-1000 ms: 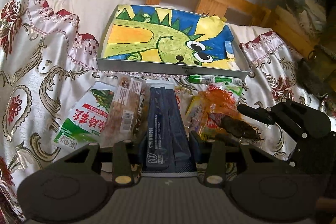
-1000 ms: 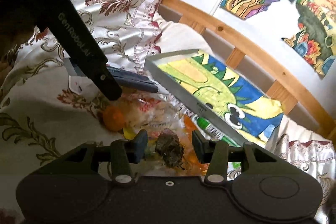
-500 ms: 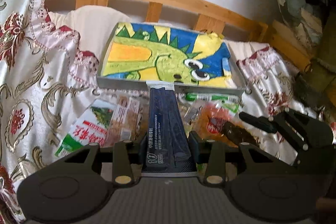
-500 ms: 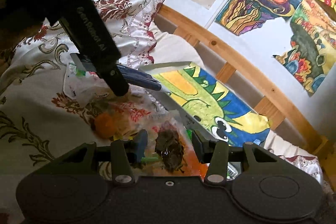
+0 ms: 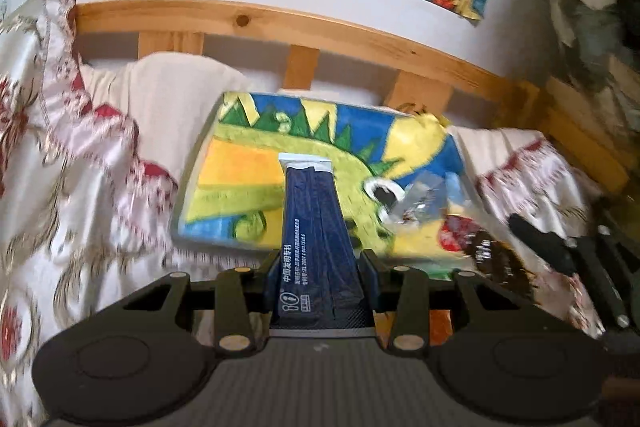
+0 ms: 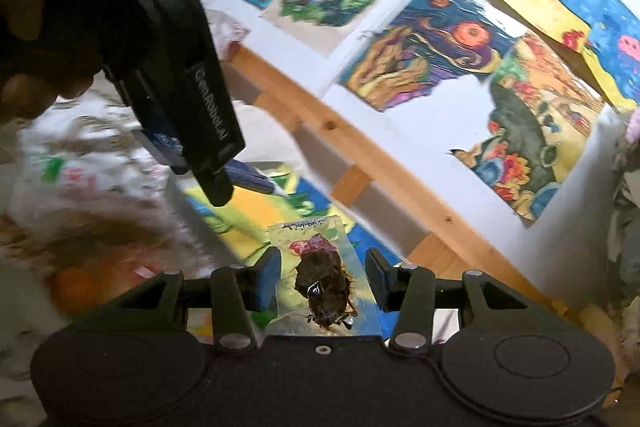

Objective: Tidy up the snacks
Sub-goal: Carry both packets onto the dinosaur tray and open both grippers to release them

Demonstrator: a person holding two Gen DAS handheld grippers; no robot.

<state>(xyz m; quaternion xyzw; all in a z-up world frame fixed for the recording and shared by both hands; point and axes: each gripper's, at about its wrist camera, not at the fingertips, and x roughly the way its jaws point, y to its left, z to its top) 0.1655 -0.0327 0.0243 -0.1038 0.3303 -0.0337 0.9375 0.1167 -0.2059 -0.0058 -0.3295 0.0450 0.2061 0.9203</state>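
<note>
My left gripper (image 5: 320,281) is clamped on a long navy-blue foil packet (image 5: 310,227), flat and glossy, with white printed text near my fingers and a silver crimped seal at its far end. The packet juts forward over the shallow grey box (image 5: 224,239), whose floor is lined with a bright felt-like dinosaur painting in green, yellow and blue.

My right gripper (image 6: 322,279) holds a clear, crinkly plastic snack pouch (image 6: 316,259) with a dark, shrivelled, fibrous lump (image 6: 326,285) sealed inside and a pink-red logo higher up. The left pad touches the pouch edge; the right pad looks slightly clear of it, so I cannot tell how firmly it is pinched. The pouch sits above the box's right part, seen blurred in the left view.

In the right view, the left gripper's black plastic body (image 6: 180,79) hangs to the upper left with the navy packet's tip poking past it. Below lies shiny embroidered satin cloth (image 5: 72,187), backed by a pine slatted rail (image 5: 304,27) and painted paper sheets (image 6: 420,47) on the wall.
</note>
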